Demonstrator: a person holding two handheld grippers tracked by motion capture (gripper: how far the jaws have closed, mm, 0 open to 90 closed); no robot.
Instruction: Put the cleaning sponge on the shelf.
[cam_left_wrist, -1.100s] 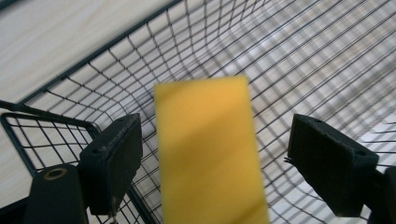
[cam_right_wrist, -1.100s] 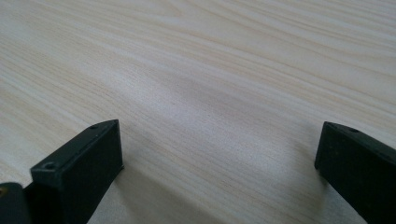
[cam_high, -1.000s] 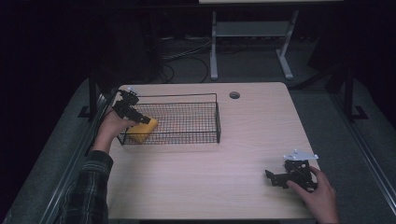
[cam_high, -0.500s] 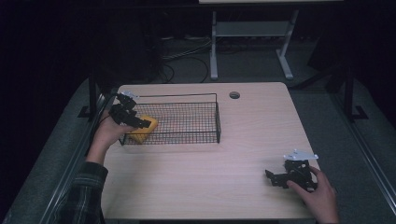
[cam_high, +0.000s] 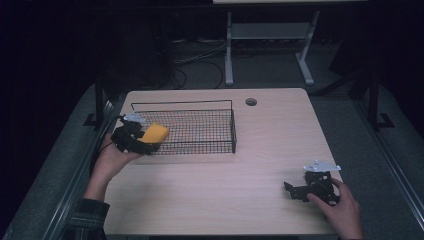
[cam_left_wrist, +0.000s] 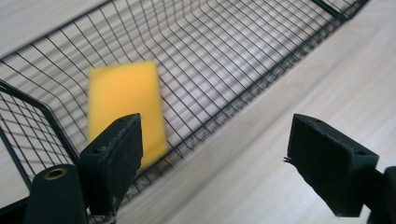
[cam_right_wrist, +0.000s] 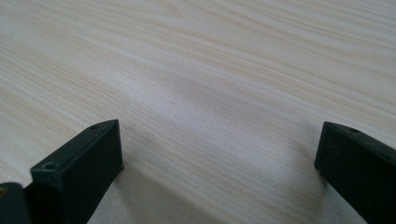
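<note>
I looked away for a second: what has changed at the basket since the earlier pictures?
The left gripper has let go of the yellow sponge, which now lies in the wire basket, and has backed off, jaws open. The right gripper stayed open on the table.

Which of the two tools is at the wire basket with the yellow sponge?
The left tool, open at the basket's left end beside the yellow sponge. The right tool rests open on bare table, far from the basket.

yellow sponge (cam_left_wrist: 125, 105) flat in wire basket (cam_high: 210, 131), left end
</note>
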